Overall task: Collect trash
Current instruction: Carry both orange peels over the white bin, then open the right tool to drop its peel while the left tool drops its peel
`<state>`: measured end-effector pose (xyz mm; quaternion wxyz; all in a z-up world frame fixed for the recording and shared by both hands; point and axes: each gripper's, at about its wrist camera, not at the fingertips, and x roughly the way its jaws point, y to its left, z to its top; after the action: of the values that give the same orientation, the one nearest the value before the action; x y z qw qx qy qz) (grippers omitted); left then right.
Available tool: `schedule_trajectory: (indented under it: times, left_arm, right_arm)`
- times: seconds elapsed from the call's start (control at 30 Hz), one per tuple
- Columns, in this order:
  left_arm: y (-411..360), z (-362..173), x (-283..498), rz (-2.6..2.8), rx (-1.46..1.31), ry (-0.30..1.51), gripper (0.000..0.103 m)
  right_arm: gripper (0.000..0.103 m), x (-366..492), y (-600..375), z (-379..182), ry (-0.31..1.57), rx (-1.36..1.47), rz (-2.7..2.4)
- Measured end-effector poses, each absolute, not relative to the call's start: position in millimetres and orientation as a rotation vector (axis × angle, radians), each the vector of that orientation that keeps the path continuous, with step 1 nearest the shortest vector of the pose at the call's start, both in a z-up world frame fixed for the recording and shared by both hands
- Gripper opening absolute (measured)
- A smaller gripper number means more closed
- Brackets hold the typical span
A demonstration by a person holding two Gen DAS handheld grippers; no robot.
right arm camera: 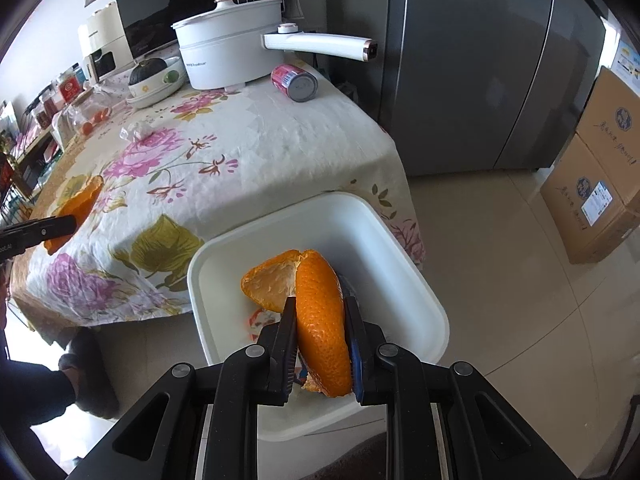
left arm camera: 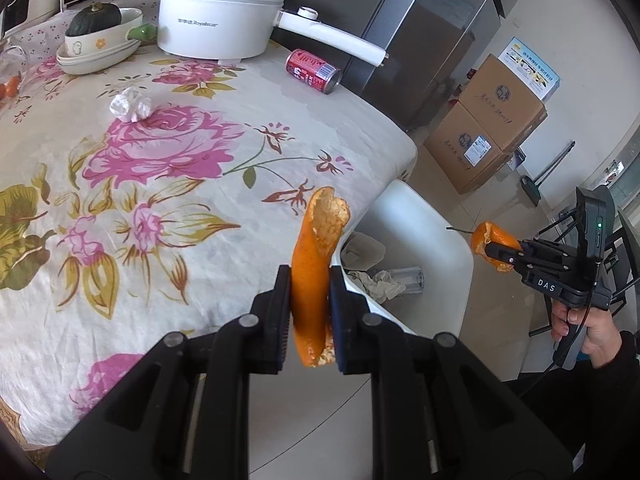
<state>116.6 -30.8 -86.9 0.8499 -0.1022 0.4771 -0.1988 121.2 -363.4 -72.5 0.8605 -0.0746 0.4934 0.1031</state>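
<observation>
Left hand-held gripper (left arm camera: 310,312) clamped on orange peel (left arm camera: 316,264), beside white bin (left arm camera: 452,248); right hand-held gripper (right arm camera: 320,344) clamped on peel piece (right arm camera: 320,320) above bin. Risk: early left release, peel on floor.

Left hand-held gripper (left arm camera: 310,300): pointing steeply downward, jaws clamping a strip of orange peel (left arm camera: 316,256). Right hand-held gripper (right arm camera: 320,344): angling downward, jaws pinching a second orange peel (right arm camera: 320,320). Right hand (left arm camera: 588,328): gripping its handle.
</observation>
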Motion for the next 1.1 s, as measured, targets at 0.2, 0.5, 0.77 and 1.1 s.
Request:
schedule_trajectory:
  times: [0.2, 0.5, 0.77, 1.1]
  left_arm:
    - [-63, -94, 119, -0.478, -0.179, 1.026, 0.019]
    - [-110, -105, 124, -0.553, -0.13, 1.054, 0.019]
    - [-140, -121, 134, -0.582, -0.108, 1.09, 0.019]
    - [-152, -123, 142, -0.544, -0.073, 1.082, 0.067]
  right_arm:
    - [0.022, 123, -372, -81, 1.073, -0.15, 0.19]
    - [0.057, 126, -387, -79, 1.103, -0.068, 0.167]
    - [0.061, 123, -398, -78, 1.102, -0.061, 0.153]
    - [0.069, 123, -416, -77, 1.106, -0.052, 0.113]
